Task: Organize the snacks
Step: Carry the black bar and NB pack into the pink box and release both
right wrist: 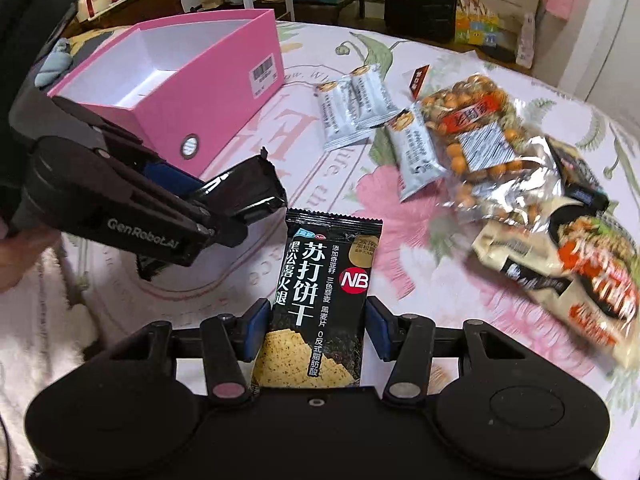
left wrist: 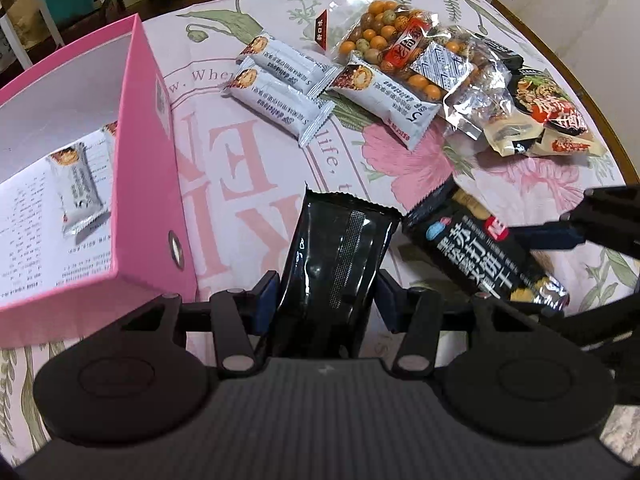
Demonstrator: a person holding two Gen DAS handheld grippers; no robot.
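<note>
Left wrist view, white snack bar (left wrist: 78,190) inside pink box (left wrist: 148,184) (hidden from right), both hand-held grippers clamping black packets.

Black hand-held gripper (right wrist: 224,200) (white "GenRobot.AI" lettering), blue pads (right wrist: 256,330).

— The black cracker packet (right wrist: 320,300) is glossy plastic film with a crimped top edge. The second black packet (left wrist: 336,264), left of it and nearer the pink box (right wrist: 192,92), shines even more and is creased.

— And the box?

— Matt pink card outside, plain white paper within, with a small metal eyelet (right wrist: 189,145) on its end.

— The pile right of the box?

— White wrappers (left wrist: 280,92) in satin film; beyond them, a clear crinkly bag of nuts (left wrist: 384,36) and silvery foil.

— The table cover (left wrist: 400,160)?

— Smooth printed cloth, dull. The gripper pads (right wrist: 256,332) look like blue rubbery stuff, their arms matt black plastic.
</note>
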